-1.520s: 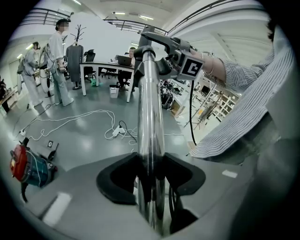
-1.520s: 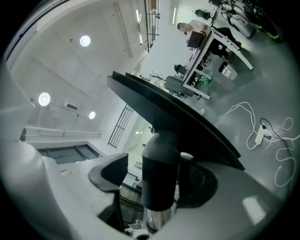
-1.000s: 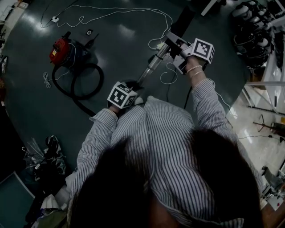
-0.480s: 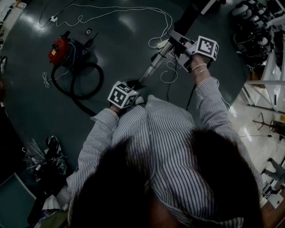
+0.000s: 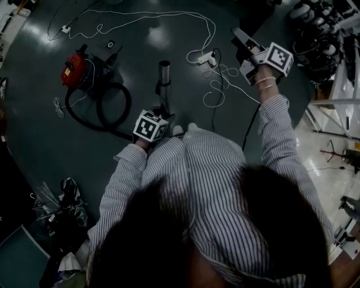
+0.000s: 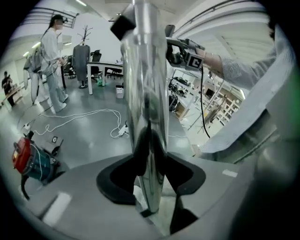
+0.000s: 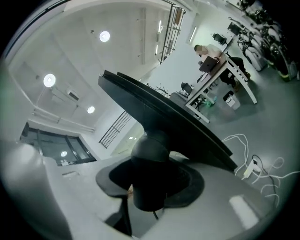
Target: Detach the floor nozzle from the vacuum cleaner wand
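The shiny metal wand (image 5: 163,84) stands nearly upright in front of me, its open top end bare. My left gripper (image 5: 162,114) is shut on its lower part; in the left gripper view the wand (image 6: 147,117) fills the gap between the jaws of the left gripper (image 6: 150,187). Off at the upper right, my right gripper (image 5: 248,52) is raised apart from the wand. Its jaws are closing on the round neck of the black floor nozzle (image 7: 171,122), and the right gripper (image 7: 150,185) carries the nozzle's flat head slanted in the air.
A red canister vacuum (image 5: 73,66) with its looped black hose (image 5: 107,107) lies on the floor to the left. A white cable (image 5: 169,14) and power strip (image 5: 205,57) trail ahead. Racks of gear (image 5: 323,39) stand at the right, bags (image 5: 62,197) at the lower left. A person (image 6: 51,61) stands far off.
The nozzle has come away from the wand. My right gripper carried it up and to the right, while the wand swung left to near upright in my left gripper.
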The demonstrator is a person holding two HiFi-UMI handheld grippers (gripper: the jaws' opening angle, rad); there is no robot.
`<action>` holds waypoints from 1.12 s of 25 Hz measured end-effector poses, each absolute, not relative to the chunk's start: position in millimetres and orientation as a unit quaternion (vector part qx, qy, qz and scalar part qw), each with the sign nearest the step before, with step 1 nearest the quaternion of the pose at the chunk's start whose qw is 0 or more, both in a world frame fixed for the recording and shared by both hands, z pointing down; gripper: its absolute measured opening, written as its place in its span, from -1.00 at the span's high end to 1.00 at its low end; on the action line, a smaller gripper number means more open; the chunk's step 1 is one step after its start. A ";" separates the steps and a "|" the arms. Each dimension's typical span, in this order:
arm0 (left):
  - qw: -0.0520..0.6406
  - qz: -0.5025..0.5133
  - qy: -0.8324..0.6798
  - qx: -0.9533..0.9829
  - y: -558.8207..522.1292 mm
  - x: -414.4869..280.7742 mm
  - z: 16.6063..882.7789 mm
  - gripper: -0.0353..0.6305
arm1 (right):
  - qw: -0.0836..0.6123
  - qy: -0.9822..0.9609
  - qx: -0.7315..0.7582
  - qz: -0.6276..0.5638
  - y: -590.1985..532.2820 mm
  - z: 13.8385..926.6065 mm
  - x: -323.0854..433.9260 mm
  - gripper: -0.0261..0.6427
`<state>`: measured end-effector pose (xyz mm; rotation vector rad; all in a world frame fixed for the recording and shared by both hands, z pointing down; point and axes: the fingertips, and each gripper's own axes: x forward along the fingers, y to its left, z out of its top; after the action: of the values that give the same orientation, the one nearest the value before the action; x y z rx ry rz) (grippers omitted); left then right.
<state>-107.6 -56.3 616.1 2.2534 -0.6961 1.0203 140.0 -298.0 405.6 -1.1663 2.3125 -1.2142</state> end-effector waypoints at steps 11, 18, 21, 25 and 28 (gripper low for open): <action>0.268 0.284 -0.299 0.870 -144.2 -99.0 559.7 0.35 | 0.113 0.815 -0.330 -0.464 -259.4 433.5 28.8 0.43; 0.253 0.259 -0.305 0.881 -161.8 -80.0 532.5 0.35 | 0.101 0.852 -0.282 -0.430 -246.1 411.3 -3.5 0.43; 0.249 0.244 -0.310 0.885 -169.0 -67.5 519.9 0.35 | 0.099 0.854 -0.284 -0.423 -243.6 401.8 0.8 0.43; 0.240 0.240 -0.309 0.888 -174.5 -59.7 514.8 0.35 | 0.111 0.852 -0.285 -0.425 -241.5 397.3 -0.4 0.43; 0.233 0.242 -0.309 0.890 -174.2 -59.6 512.6 0.35 | 0.117 0.847 -0.290 -0.429 -239.5 397.4 -1.2 0.42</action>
<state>-59.6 -174.2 512.6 2.4435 -0.8494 0.6655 -1.2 -239.5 397.4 -0.8490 2.4811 -1.2563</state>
